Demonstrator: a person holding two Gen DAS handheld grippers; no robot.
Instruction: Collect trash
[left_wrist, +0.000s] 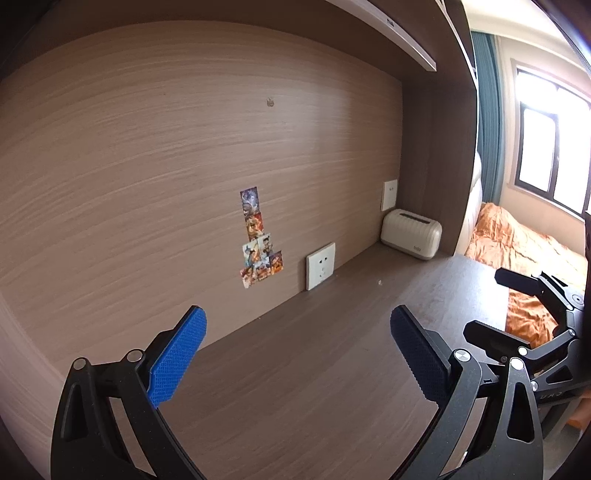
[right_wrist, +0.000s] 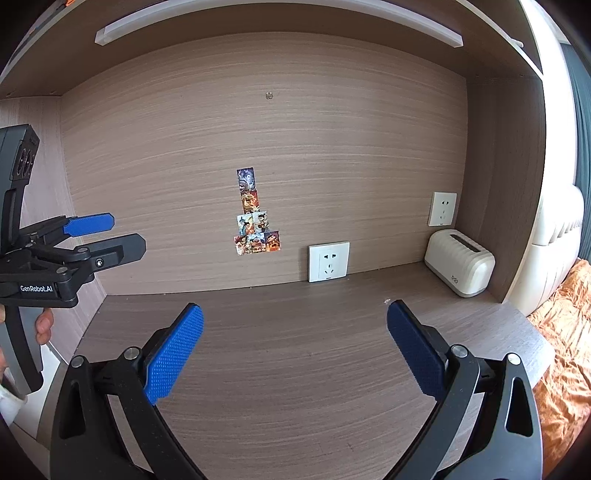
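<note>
Nearest the lens in the left wrist view, the left gripper (left_wrist: 297, 350) holds its two blue textured pads wide apart above the dark wood-grain desk top (left_wrist: 295, 369), with nothing between them. The right gripper (right_wrist: 294, 347) stands the same way in its own view, jaws spread wide and empty over the same desk surface. Each tool shows in the other's camera: the right gripper at the far right edge of the left view, its black fingers parted, and the left gripper at the left edge of the right view, held by a hand (right_wrist: 43, 326) whose fingers curl round the grip. The only thing on the desk that might be trash is a tiny pale speck (left_wrist: 379, 282), lying near the back edge between the white wall socket (left_wrist: 320, 266) and the cream ribbed box with a slot in its top (left_wrist: 411, 238); it is too small to identify. A second white socket (right_wrist: 441, 208) sits on the back panel just above that box. A column of small colourful picture stickers (right_wrist: 255, 214) is stuck to the light wood-grain back panel (right_wrist: 184, 147). To the right of the desk lies rumpled orange bedding (left_wrist: 517, 240).
</note>
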